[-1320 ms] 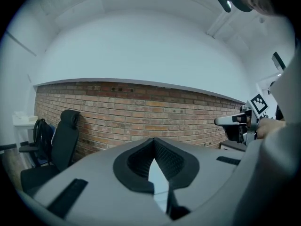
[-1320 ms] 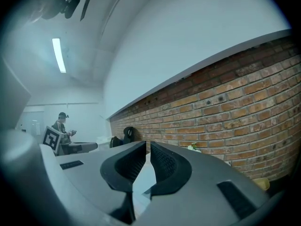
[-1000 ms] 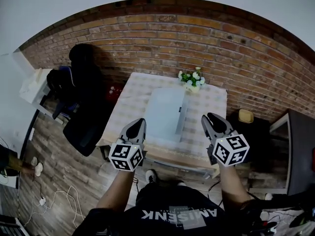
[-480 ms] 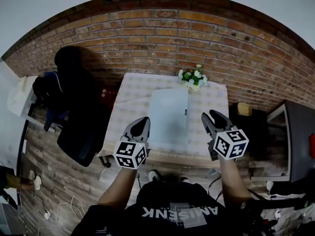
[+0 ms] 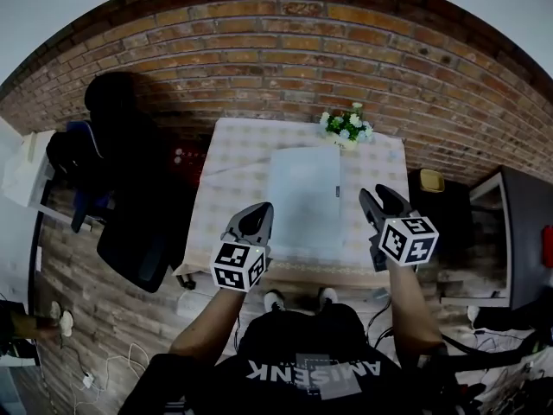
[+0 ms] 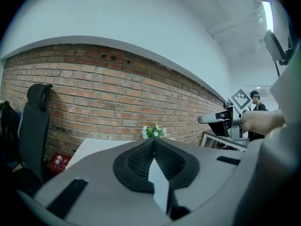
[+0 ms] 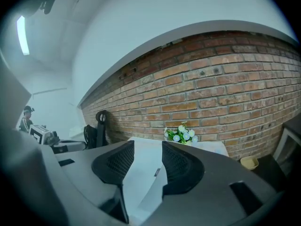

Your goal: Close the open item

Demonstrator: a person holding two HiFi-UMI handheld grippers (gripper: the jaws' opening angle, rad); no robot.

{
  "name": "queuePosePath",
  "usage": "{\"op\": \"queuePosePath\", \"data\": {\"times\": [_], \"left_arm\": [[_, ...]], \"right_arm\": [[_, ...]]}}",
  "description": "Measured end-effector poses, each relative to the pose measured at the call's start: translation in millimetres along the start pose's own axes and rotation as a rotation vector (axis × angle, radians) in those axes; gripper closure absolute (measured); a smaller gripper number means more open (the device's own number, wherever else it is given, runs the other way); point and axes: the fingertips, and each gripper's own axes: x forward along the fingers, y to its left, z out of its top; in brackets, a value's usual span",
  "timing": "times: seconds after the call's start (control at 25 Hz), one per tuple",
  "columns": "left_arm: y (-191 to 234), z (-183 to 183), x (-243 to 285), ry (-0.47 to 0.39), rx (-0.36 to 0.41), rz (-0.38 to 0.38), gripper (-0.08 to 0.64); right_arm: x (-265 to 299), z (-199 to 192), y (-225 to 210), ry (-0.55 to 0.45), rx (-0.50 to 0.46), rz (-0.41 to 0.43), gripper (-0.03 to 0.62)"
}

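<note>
A pale silver flat item (image 5: 302,199), seemingly a laptop, lies in the middle of the checked table (image 5: 232,175). A small dark mark shows on its right edge. Whether its lid stands up or lies flat I cannot tell. My left gripper (image 5: 258,213) hovers over the table's near edge left of the item, jaws shut and empty, tips meeting (image 6: 153,141). My right gripper (image 5: 377,199) hovers to the item's right. Its jaws are opening with nothing between them (image 7: 147,150); the pale item (image 7: 143,169) shows through the gap.
A pot of white and blue flowers (image 5: 346,128) stands at the table's far edge by the brick wall. A black office chair (image 5: 130,210) and a red crate (image 5: 183,156) are at the left. A yellow bin (image 5: 431,180) and a dark cabinet (image 5: 511,232) are at the right.
The head view has swung so the table sits more squarely ahead. Both grippers stay near the table's front edge, and the pale item now looks flatter than a second ago.
</note>
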Motion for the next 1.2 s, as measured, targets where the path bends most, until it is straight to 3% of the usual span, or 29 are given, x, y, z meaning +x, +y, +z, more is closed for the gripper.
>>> {"op": "queuePosePath", "data": {"times": [0.4,0.92,1.2], "left_arm": [[-14.2,-56.8,30.9,0.156,0.029,0.009,0.548],[-27.8,-117.4,54.6,0.291,0.031,0.024,0.548],[-35.4,-139.8,63.3,0.347,0.044,0.017,0.547]], "right_arm": [[55.5,-52.4,-14.3,0.13,0.077,0.086,0.364],[101.5,-119.0,-27.7,0.273,0.134,0.138,0.35],[117.4,-147.6,-46.1,0.33,0.157,0.115,0.35]]}}
